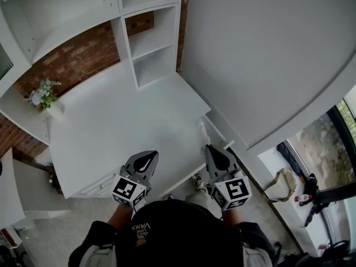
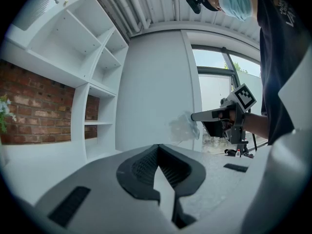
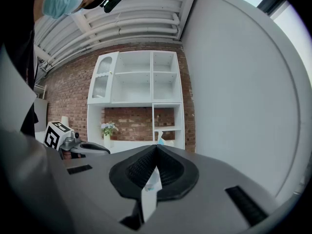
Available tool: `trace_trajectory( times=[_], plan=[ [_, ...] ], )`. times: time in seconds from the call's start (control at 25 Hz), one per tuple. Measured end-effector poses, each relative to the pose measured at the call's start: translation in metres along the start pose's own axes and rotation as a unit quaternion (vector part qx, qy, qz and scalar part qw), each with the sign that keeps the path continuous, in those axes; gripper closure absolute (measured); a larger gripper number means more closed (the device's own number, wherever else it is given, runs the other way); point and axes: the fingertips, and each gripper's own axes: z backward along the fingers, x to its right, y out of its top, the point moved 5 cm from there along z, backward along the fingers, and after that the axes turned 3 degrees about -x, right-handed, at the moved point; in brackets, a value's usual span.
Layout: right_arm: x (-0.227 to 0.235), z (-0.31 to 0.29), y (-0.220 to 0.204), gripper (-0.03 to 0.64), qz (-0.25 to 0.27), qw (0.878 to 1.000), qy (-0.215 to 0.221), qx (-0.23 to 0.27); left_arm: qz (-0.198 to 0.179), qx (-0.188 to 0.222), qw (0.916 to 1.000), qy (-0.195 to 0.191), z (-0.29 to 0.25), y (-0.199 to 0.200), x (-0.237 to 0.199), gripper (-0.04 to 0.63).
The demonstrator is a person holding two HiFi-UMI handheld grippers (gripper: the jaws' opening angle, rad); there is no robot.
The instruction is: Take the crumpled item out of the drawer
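The crumpled item [image 1: 204,131] is a clear, wrinkled piece of plastic film. My right gripper [image 1: 211,148] is shut on it and holds it above the right front part of the white desk [image 1: 111,132]. In the left gripper view the crumpled item [image 2: 185,126] hangs from the tip of the right gripper [image 2: 194,116]. In the right gripper view the crumpled item [image 3: 151,184] is a thin strip pinched between the jaws of the right gripper [image 3: 156,148]. My left gripper [image 1: 147,156] is shut and empty over the desk's front edge; the left gripper [image 2: 158,148] shows nothing between its jaws.
Drawer fronts [image 1: 99,187] show under the desk's front edge at left. A vase of flowers [image 1: 44,96] stands at the desk's far left. White shelves [image 1: 149,43] rise behind against a brick wall. A tall white cabinet panel [image 1: 267,54] stands at right.
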Motion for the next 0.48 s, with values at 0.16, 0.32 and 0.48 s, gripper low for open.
trace_trajectory(
  times=[0.16, 0.32, 0.48],
  plan=[
    [-0.0039, 0.0003, -0.0022, 0.617, -0.001, 1.0, 0.0, -0.002, 0.004, 0.001, 1.0, 0.001, 0.0039, -0.0036, -0.0008, 0.589],
    [-0.0052, 0.0005, -0.0037, 0.617, -0.001, 1.0, -0.001, -0.006, 0.006, 0.0, 1.0, 0.001, 0.0057, -0.005, -0.0005, 0.589],
    [-0.0062, 0.0015, -0.0068, 0.617, -0.002, 1.0, -0.001, -0.009, 0.005, 0.0, 1.0, 0.002, 0.0069, -0.0049, 0.0002, 0.589]
  ],
)
